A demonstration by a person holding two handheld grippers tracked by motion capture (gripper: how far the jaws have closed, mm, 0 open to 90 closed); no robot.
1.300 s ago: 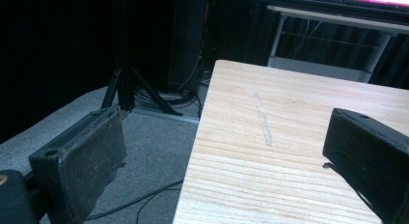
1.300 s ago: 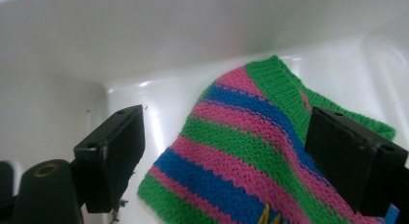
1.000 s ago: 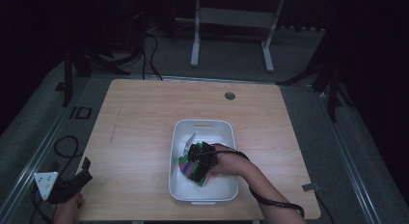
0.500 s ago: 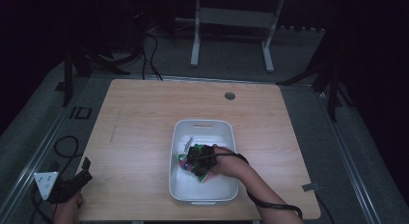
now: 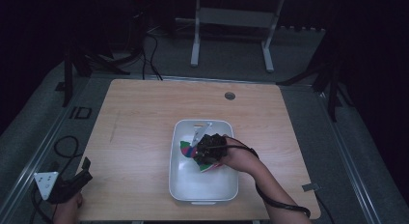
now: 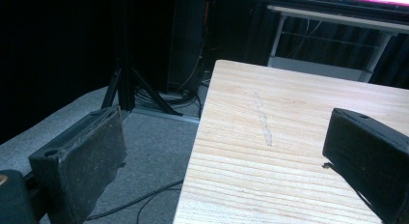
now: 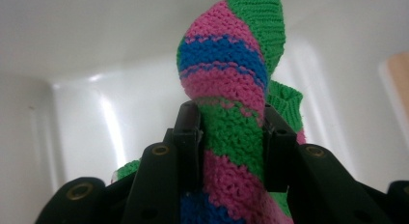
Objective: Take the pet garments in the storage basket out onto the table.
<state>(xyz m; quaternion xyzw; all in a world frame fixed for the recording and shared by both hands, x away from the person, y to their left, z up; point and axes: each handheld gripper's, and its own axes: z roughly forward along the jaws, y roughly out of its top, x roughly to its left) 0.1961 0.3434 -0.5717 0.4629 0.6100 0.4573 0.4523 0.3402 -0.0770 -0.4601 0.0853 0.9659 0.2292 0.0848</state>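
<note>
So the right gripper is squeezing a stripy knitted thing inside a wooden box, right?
Not a wooden box. The right gripper does squeeze the stripy knitted thing, but inside a white plastic tub; the high view shows it standing on the wooden table.

Looks like a dark lab or recording studio: light wooden table [image 5: 144, 137] mid-frame on grey carpet, black tripod stands [image 5: 72, 69] at left, loose black cables [image 5: 149, 55] upper left, white metal frame [image 5: 231, 21] up top.

A coarse knitted wool cloth [image 7: 226, 113] lies in a glossy white plastic tub [image 5: 179, 185] on a matt wood-grain table [image 5: 135, 118].
</note>
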